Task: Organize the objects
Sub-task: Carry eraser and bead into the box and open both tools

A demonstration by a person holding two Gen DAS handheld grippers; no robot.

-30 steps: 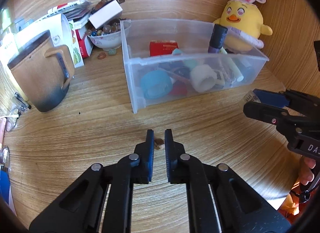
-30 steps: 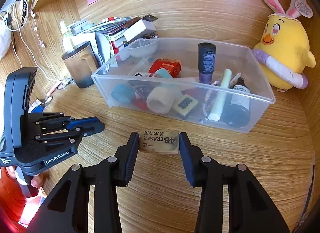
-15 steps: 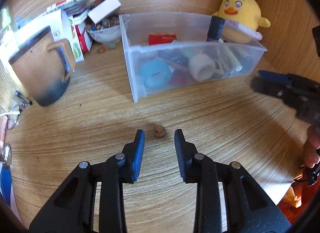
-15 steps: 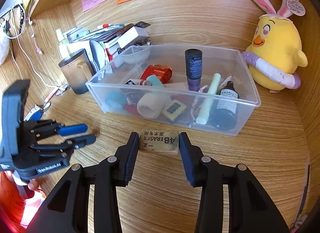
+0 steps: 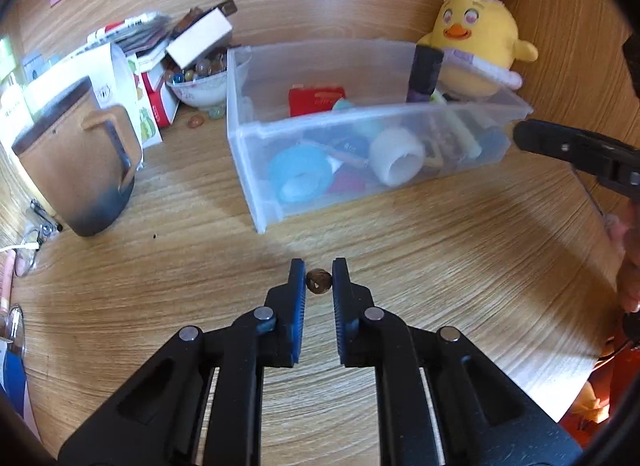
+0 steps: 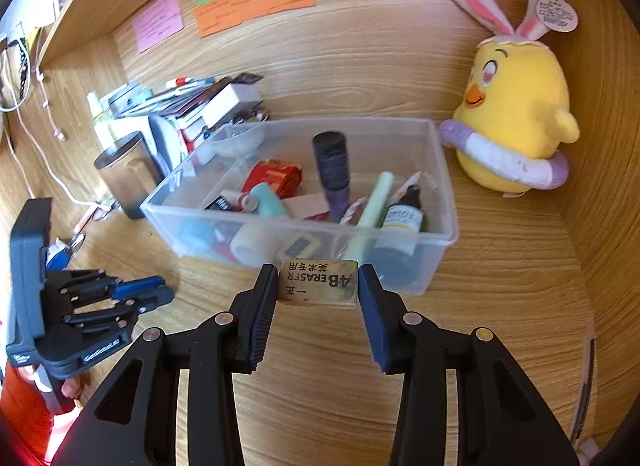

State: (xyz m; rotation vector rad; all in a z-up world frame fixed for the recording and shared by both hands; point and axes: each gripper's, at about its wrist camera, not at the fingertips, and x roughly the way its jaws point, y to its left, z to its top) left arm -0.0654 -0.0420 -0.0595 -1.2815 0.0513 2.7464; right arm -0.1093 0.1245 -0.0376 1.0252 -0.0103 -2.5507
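On the wooden desk (image 5: pixel 460 266), a clear plastic bin (image 5: pixel 256 169) of small items sits toward the far side, a yellow plush chick (image 6: pixel 516 121) to its right. Nearest the left camera, the left gripper (image 5: pixel 319 280) has closed its jaws on a small brown bead (image 5: pixel 319 281) at desk level, likely to lift it. The right gripper (image 6: pixel 318 284), jaws partly open, clamps an eraser (image 6: pixel 318 284) by its ends, held just before the bin's near wall, probably for dropping inside.
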